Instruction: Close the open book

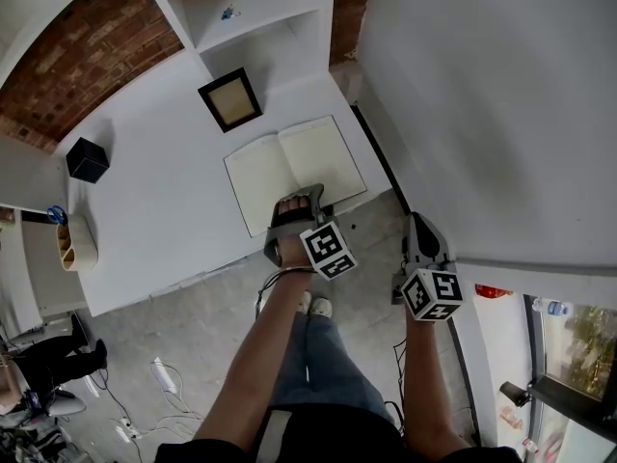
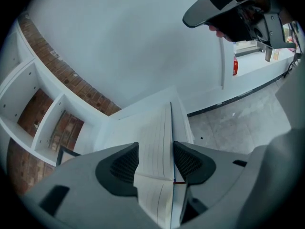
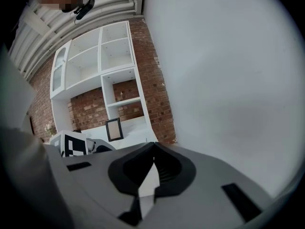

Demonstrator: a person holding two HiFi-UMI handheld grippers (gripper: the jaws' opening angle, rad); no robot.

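**Right gripper** [image 1: 421, 228]: nearest, it hangs off the worktop's [image 1: 164, 210] corner over the grey floor [image 1: 193, 307], jaws together and empty.

**Left gripper** [image 2: 156, 159]: at the near edge of the book [image 1: 258, 177]. Its ribbed black pads [image 2: 125, 166] are drawn in narrowly on the right half, with lined leaves [image 2: 157, 142] and a blue-edged cover between them.

**Book:** lies open, pages up, close to the worktop's near edge. It has cream ruled paper, thin boards and a red ribbon [image 2: 178, 181].

**Handling:** probably light. The leaves look limp and apt to crease or tear if pinched alone, and the cover is likely stiffer. Leaves and cover are best gripped together at an outer edge and swung about the spine.

**Beyond the book:** a dark picture frame [image 1: 230, 99], a black box [image 1: 88, 159] and white shelves [image 1: 251, 17] against a brick wall [image 1: 58, 85].
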